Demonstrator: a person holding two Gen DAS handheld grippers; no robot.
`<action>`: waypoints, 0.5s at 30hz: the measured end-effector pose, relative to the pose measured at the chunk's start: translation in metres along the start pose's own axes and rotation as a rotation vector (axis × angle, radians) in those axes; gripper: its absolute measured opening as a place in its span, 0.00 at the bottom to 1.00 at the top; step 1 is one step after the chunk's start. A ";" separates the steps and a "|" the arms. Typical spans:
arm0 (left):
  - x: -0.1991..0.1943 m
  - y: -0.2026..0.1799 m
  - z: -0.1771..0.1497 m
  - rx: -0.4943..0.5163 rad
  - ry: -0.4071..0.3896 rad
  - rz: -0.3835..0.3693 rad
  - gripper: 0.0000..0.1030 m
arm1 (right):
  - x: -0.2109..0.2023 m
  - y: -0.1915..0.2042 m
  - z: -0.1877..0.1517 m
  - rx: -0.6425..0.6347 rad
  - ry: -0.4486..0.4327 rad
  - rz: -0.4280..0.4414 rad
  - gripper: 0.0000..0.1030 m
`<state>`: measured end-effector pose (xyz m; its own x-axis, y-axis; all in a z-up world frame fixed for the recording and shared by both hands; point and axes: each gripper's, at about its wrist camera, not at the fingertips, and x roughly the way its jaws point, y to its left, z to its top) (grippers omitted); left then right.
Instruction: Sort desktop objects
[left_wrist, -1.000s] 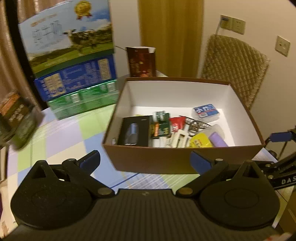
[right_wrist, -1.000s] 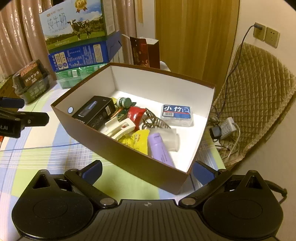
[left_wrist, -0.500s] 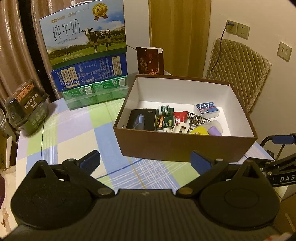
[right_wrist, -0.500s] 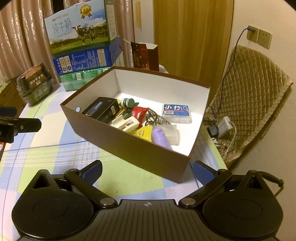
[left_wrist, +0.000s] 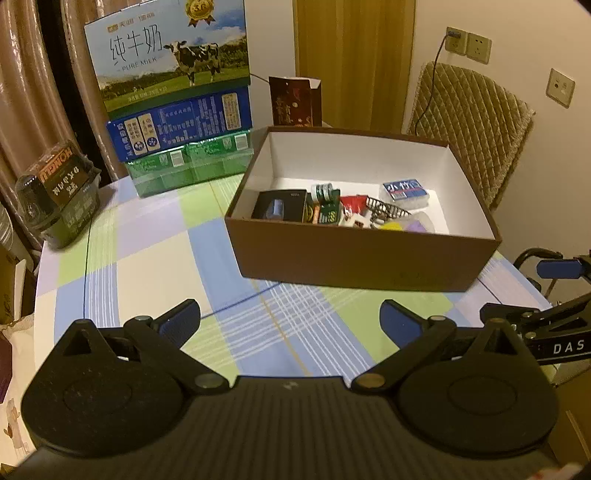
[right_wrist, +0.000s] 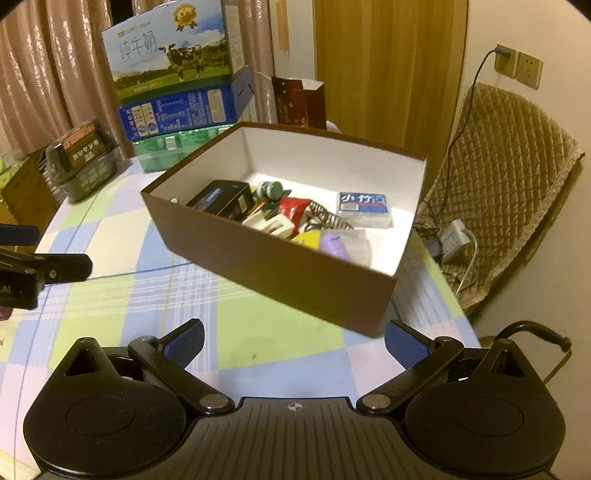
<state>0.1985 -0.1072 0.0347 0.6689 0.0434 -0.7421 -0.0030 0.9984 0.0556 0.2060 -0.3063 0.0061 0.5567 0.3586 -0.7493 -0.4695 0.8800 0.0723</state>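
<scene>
A brown cardboard box (left_wrist: 354, 260) (right_wrist: 266, 266) with a white inside stands on the checked tablecloth (left_wrist: 155, 258). Inside lie several small items: a black box (left_wrist: 279, 210) (right_wrist: 221, 199), a green tape roll (right_wrist: 269, 189), a red packet (right_wrist: 291, 208), a dark hair claw (left_wrist: 386, 210), a blue-labelled tissue pack (left_wrist: 406, 189) (right_wrist: 364, 207) and a purple tube (right_wrist: 334, 245). My left gripper (left_wrist: 290, 320) is open over the cloth, well short of the box, holding nothing. My right gripper (right_wrist: 293, 341) is open too, near the box's front right corner, also holding nothing.
Stacked milk cartons (left_wrist: 173, 103) (right_wrist: 177, 85) and a dark red paper bag (left_wrist: 293, 101) stand behind the box. A wrapped dark package (left_wrist: 59, 192) sits at the table's left edge. A quilted chair (right_wrist: 506, 184) and a power strip (right_wrist: 456, 240) are to the right, off the table.
Both grippers have pulled back and up from the box, which now looks smaller and farther away. Both stayed open. The items in the box have not moved.
</scene>
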 end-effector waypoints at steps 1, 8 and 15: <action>0.000 0.000 -0.002 -0.001 0.004 0.000 0.99 | -0.001 0.001 -0.001 0.000 0.002 0.004 0.98; -0.005 0.002 -0.010 -0.013 0.013 0.004 0.99 | -0.007 0.009 -0.009 -0.007 0.007 0.020 0.98; -0.007 0.004 -0.019 -0.025 0.039 0.010 0.99 | -0.007 0.007 -0.016 0.009 0.027 0.024 0.98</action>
<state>0.1796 -0.1030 0.0271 0.6390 0.0540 -0.7673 -0.0285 0.9985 0.0465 0.1875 -0.3073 0.0015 0.5268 0.3712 -0.7646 -0.4761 0.8741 0.0963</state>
